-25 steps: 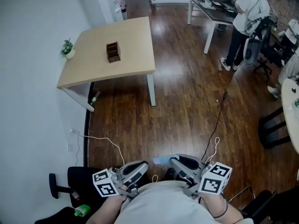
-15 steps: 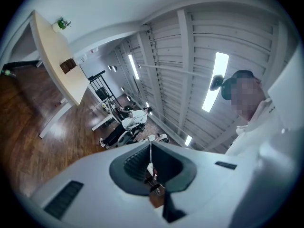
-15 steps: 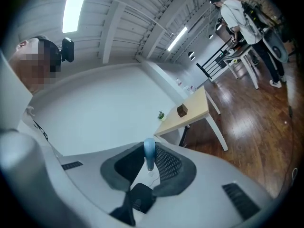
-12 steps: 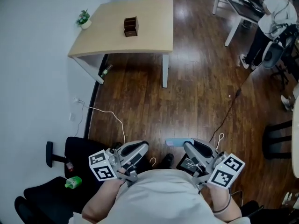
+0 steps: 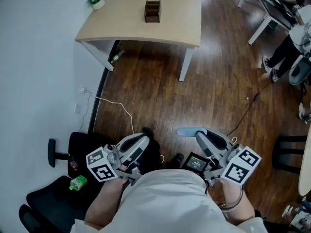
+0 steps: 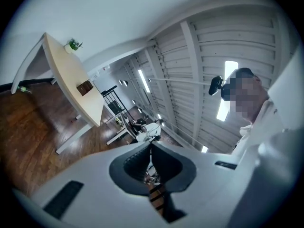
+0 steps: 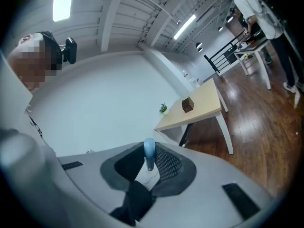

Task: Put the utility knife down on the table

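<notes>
The right tool (image 5: 200, 134) grips one utility knife (image 5: 185, 131); the left tool (image 5: 144, 139) is closed. One bench (image 5: 170, 28) stands across open floor (image 5: 204, 96).

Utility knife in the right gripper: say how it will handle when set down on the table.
The utility knife looks stiff and slim, so it should probably lie flat, not roll. Its smooth blue end juts past the right gripper, so a bump might pivot it.
</notes>
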Demonstrator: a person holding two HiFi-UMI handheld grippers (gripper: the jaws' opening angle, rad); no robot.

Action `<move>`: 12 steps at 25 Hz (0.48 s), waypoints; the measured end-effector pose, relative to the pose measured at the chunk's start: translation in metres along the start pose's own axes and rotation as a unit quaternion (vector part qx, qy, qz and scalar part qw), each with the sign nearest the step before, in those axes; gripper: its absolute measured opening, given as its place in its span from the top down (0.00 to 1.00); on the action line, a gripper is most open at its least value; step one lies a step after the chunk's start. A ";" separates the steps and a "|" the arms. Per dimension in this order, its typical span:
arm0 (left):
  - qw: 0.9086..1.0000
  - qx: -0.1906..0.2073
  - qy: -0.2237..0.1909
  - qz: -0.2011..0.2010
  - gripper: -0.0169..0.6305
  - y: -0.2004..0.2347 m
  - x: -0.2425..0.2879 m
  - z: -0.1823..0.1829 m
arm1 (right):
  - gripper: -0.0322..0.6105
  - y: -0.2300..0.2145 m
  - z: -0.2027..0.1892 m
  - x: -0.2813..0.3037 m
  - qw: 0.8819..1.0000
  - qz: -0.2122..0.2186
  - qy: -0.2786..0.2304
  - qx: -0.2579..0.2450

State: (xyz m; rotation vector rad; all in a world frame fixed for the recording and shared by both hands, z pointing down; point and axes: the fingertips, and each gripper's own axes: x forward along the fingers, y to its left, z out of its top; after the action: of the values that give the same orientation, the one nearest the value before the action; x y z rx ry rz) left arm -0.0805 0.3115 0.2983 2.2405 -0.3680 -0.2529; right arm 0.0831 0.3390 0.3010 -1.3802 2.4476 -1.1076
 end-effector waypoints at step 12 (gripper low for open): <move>0.999 0.007 0.038 -0.021 0.97 0.102 -0.010 0.121 | 0.85 0.003 0.079 0.170 0.999 -0.031 0.006 -0.030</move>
State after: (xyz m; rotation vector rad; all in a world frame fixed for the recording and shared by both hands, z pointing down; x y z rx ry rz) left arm -0.1445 0.1660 0.3008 2.2667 -0.2823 -0.1873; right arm 0.0168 0.1649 0.2817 -1.4796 2.4822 -1.0648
